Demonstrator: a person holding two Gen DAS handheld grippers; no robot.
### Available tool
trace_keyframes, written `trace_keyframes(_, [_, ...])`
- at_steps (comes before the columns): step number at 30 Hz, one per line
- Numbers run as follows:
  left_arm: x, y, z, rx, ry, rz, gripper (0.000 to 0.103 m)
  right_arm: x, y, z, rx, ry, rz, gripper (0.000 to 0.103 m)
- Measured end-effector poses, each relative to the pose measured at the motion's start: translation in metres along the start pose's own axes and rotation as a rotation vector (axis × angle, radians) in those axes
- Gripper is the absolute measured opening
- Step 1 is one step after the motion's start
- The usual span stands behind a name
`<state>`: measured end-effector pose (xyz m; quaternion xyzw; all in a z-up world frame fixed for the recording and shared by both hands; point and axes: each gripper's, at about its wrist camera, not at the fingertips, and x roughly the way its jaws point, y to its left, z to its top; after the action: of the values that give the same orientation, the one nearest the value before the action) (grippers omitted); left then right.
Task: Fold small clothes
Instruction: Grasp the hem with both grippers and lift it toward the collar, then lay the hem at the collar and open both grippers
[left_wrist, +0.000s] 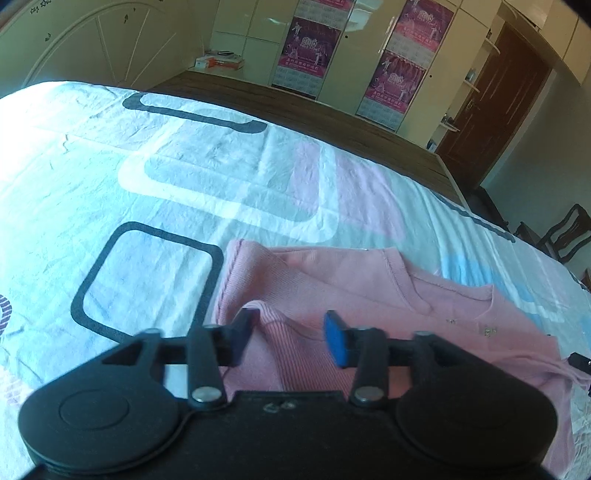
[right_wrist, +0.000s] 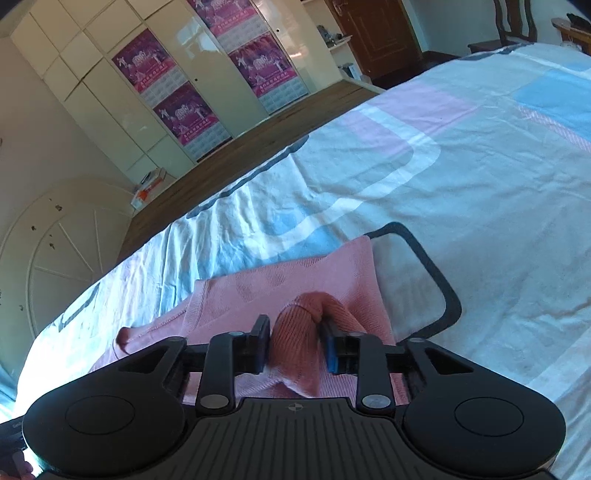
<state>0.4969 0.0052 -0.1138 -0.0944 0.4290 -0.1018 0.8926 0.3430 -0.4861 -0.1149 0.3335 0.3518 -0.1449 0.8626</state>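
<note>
A small pink knit sweater (left_wrist: 369, 288) lies flat on the patterned bed sheet (left_wrist: 184, 166), its neckline toward the right. My left gripper (left_wrist: 291, 328) hovers over its near edge, jaws wide apart, with a ribbed cuff (left_wrist: 273, 317) lying loose between the blue pads. In the right wrist view the same sweater (right_wrist: 295, 280) is folded over on the sheet (right_wrist: 480, 184). My right gripper (right_wrist: 295, 345) stands partly open around a bunched ribbed sleeve (right_wrist: 299, 332), which fills most of the gap without being squeezed.
The bed ends at a wooden floor strip (left_wrist: 332, 118), with cream wardrobes carrying purple posters (left_wrist: 310, 48) behind. A brown door (left_wrist: 498, 103) and a dark chair (left_wrist: 565, 236) stand at the right. A white headboard (right_wrist: 62, 251) is at the left.
</note>
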Motion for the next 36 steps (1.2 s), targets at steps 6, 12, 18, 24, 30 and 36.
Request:
trace_keyframes(6, [-0.02,0.011,0.009,0.059,-0.081,-0.026,0.083,-0.004,-0.001,0.01,-0.136,-0.044,-0.018,0.058])
trace_keyframes(12, [-0.004,-0.003,-0.001,0.189,-0.033,-0.029,0.084,0.018,-0.001,0.004,-0.172,0.007,-0.007,0.059])
trace_keyframes(18, [0.03,-0.018,-0.001,0.273,-0.013,0.032,0.081,0.041,0.01,0.0,-0.284,0.036,-0.044,0.06])
trace_keyframes(24, [0.057,-0.034,0.005,0.377,0.019,0.037,0.063,0.058,0.023,0.001,-0.42,0.046,-0.064,0.06])
trace_keyframes(30, [0.058,-0.037,0.002,0.415,-0.01,0.033,0.022,0.078,0.034,-0.004,-0.522,0.076,-0.085,0.015])
trace_keyframes(36, [0.029,-0.029,0.007,0.328,-0.138,-0.021,0.016,0.056,0.04,-0.004,-0.535,-0.024,-0.054,0.01])
